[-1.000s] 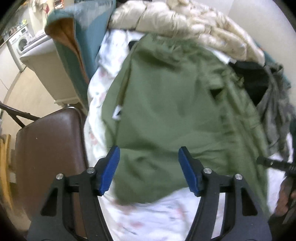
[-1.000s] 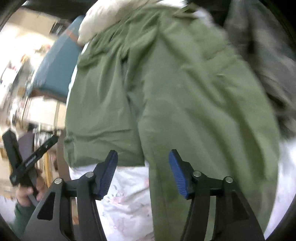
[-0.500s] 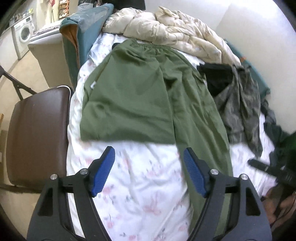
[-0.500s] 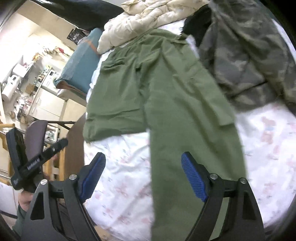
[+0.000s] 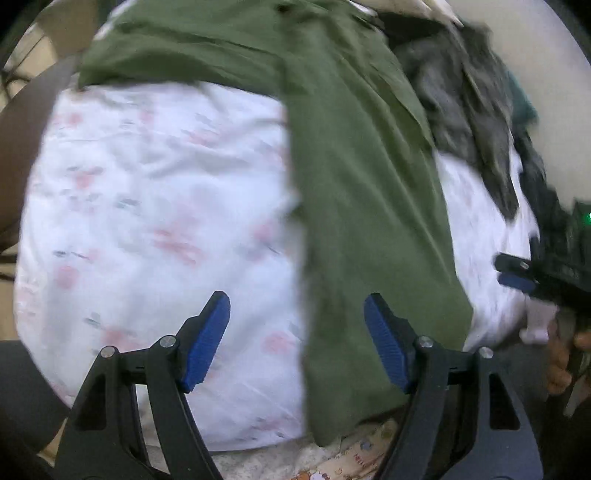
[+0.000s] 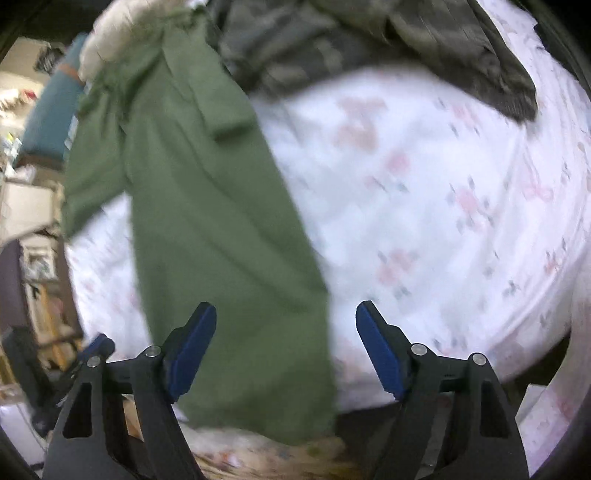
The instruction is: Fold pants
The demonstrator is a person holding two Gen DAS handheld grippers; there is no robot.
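Green pants [image 5: 369,184] lie on a bed with one leg folded up and the other stretched to the near edge, its hem [image 5: 332,417] hanging over. My left gripper [image 5: 295,299] hovers open above that leg's left edge, close to the hem. My right gripper [image 6: 286,306] is over the same leg [image 6: 221,221] at its right edge. Its jaws are closing, with cloth below the gap and the pads pressing on nothing. Each gripper shows in the other's view: the right gripper [image 5: 517,275] at the right, the left gripper [image 6: 96,347] at the lower left.
A white floral sheet [image 5: 147,221] covers the bed. A camouflage garment [image 6: 369,44] and dark clothes [image 5: 480,129] lie right of the pants. A cream duvet [image 6: 122,29] and a teal cushion [image 6: 48,118] are at the far end, a brown chair [image 5: 22,147] at the left.
Both grippers have travelled from above the pants' upper part back along the bed to the hem of the stretched leg. The right jaws widened, then narrowed a little.
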